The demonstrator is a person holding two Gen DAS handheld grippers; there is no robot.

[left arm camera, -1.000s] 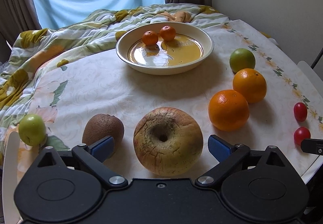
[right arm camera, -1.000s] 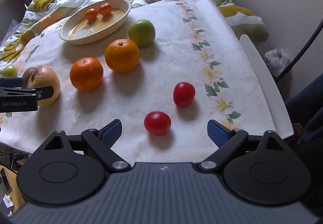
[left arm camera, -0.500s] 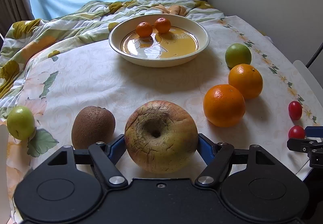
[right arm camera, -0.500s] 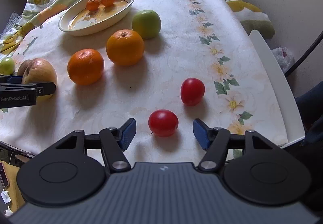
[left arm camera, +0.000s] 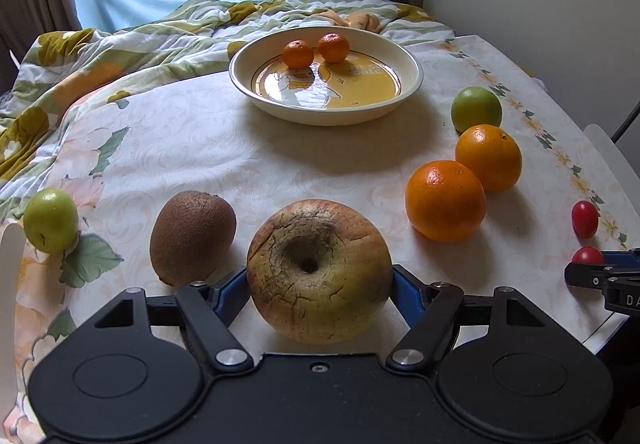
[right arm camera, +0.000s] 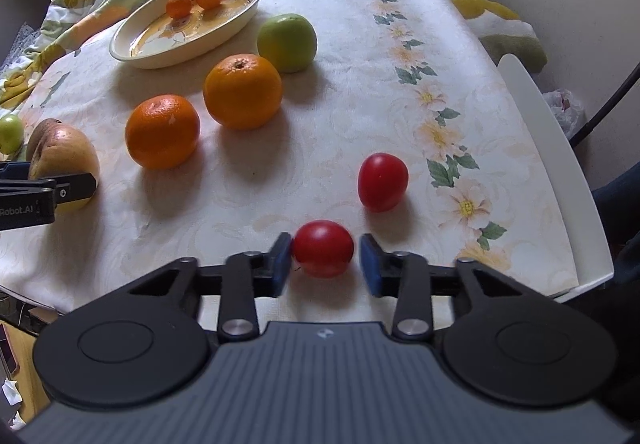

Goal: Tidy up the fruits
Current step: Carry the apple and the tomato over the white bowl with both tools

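Note:
A big wrinkled apple (left arm camera: 319, 284) sits at the near edge of the floral tablecloth, and my left gripper (left arm camera: 318, 280) is shut on it, both blue pads pressed to its sides. My right gripper (right arm camera: 324, 262) is closing around a red cherry tomato (right arm camera: 323, 253). Its left pad touches the tomato and its right pad stands a sliver off. A second tomato (right arm camera: 382, 182) lies just beyond. The cream bowl (left arm camera: 320, 116) at the back holds two mandarins (left arm camera: 297, 54).
Two oranges (left arm camera: 445, 200) and a green apple (left arm camera: 476, 108) line up to the right of the bowl. A kiwi (left arm camera: 192, 236) and a small green fruit (left arm camera: 51, 220) lie left of the apple. A rumpled quilt (left arm camera: 120, 56) lies behind, and a white chair back (right arm camera: 560, 164) stands at the right.
The left jaws came in from wide and clamped the apple. The right jaws narrowed from wide to nearly touching both sides of the near tomato. Neither hand shifted much.

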